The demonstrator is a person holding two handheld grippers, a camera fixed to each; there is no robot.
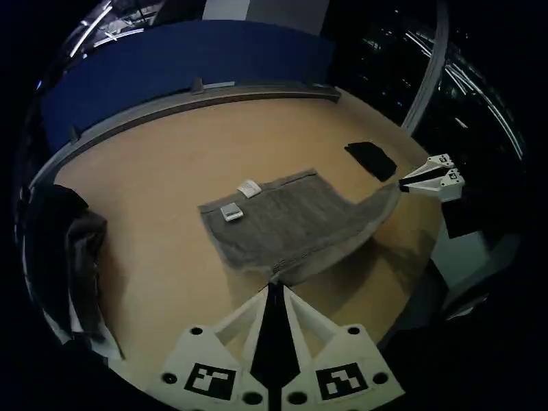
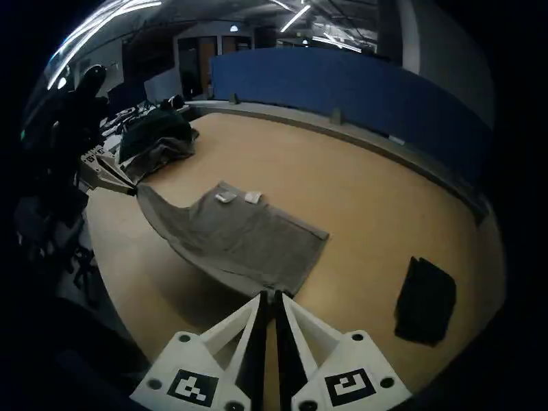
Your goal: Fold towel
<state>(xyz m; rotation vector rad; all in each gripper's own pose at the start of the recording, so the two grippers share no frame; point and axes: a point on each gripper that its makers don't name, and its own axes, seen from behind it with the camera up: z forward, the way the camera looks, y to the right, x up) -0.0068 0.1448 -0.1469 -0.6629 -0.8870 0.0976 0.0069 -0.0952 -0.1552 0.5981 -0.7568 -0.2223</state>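
A grey towel point(image 1: 288, 219) lies spread on the tan table point(image 1: 157, 205), with a white label point(image 1: 249, 188) and a grey label point(image 1: 233, 212) at its far edge. My left gripper point(image 1: 274, 288) is shut on its near corner, which is lifted off the table. In the same view my right gripper point(image 1: 405, 185) pinches the other near corner at the right. In the right gripper view the towel point(image 2: 240, 240) runs from my right gripper point(image 2: 270, 296), shut on one corner, to my left gripper point(image 2: 131, 190), which holds the raised corner at the left.
A folded black cloth point(image 1: 371, 159) point(image 2: 425, 300) lies on the table beside the towel. A pile of dark clothes point(image 1: 75, 253) point(image 2: 154, 140) sits at the table's other end. A blue partition point(image 1: 185, 61) point(image 2: 342, 89) runs along the far edge.
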